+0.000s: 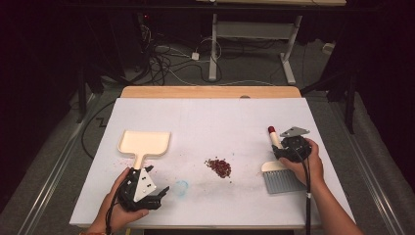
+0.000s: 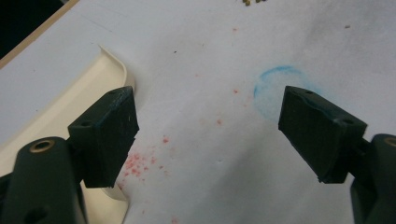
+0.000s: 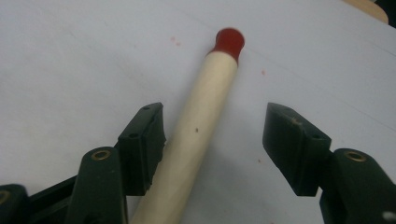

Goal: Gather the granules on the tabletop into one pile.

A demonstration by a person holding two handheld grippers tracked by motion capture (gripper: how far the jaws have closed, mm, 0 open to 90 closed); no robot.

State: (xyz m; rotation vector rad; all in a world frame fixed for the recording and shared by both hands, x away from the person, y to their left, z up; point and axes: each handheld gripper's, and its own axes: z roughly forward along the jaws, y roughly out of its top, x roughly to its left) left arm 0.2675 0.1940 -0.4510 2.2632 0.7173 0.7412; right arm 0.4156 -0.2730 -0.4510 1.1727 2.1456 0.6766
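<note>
A cream dustpan [image 1: 145,142] lies at the table's left, its handle toward the person. My left gripper [image 1: 156,180] is open beside that handle, and nothing is between its jaws. In the left gripper view [image 2: 210,126] one jaw overlaps the edge of the dustpan [image 2: 60,112]. A small brush [image 1: 280,181] with grey bristles lies at the right, its cream handle [image 3: 205,102] ending in a red tip [image 3: 229,41]. My right gripper [image 1: 283,147] is open and straddles this handle. In the right gripper view [image 3: 215,140] one jaw is close against the handle and the other stands apart from it.
A small pile of red-brown crumbs [image 1: 219,167] lies mid-table between the two grippers. A blue ring mark [image 1: 181,187] and faint red specks stain the white sheet near the left gripper. The sheet covers a wooden table [image 1: 210,91], with a dark floor and cables behind it.
</note>
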